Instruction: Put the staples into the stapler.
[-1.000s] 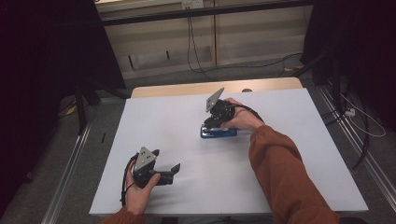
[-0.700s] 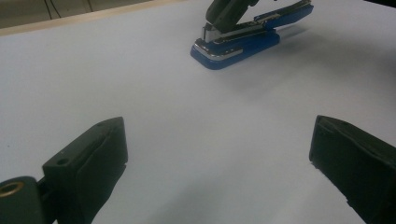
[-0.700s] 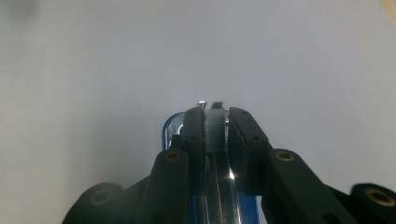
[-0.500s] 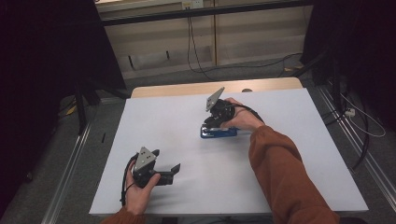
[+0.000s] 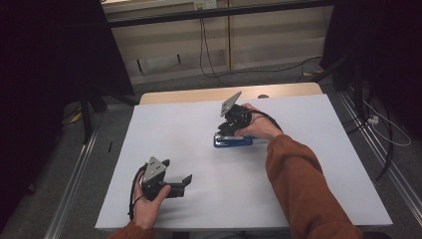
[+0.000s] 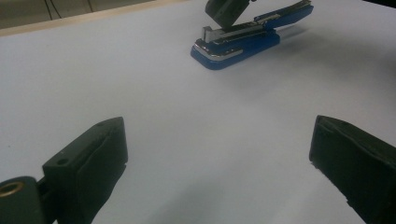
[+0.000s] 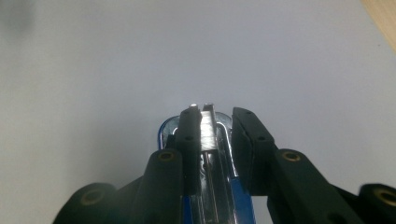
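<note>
L claw point(image 5: 186, 180): lower left of frame, jaws wide apart, holding nothing.
Stapler point(image 5: 233, 141): blue, centre of bench point(image 5: 308, 164).
R claw point(image 7: 215, 126): jaws just been opening, stapler between them, one pad off.
Progress: prob. set down, letting go; withdrawal left.

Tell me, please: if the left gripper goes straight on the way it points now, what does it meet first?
Probably the blue stapler. The left gripper has open jaws, bare white table lies ahead, and the stapler sits slightly right of centre, so it might pass just beside it.
</note>
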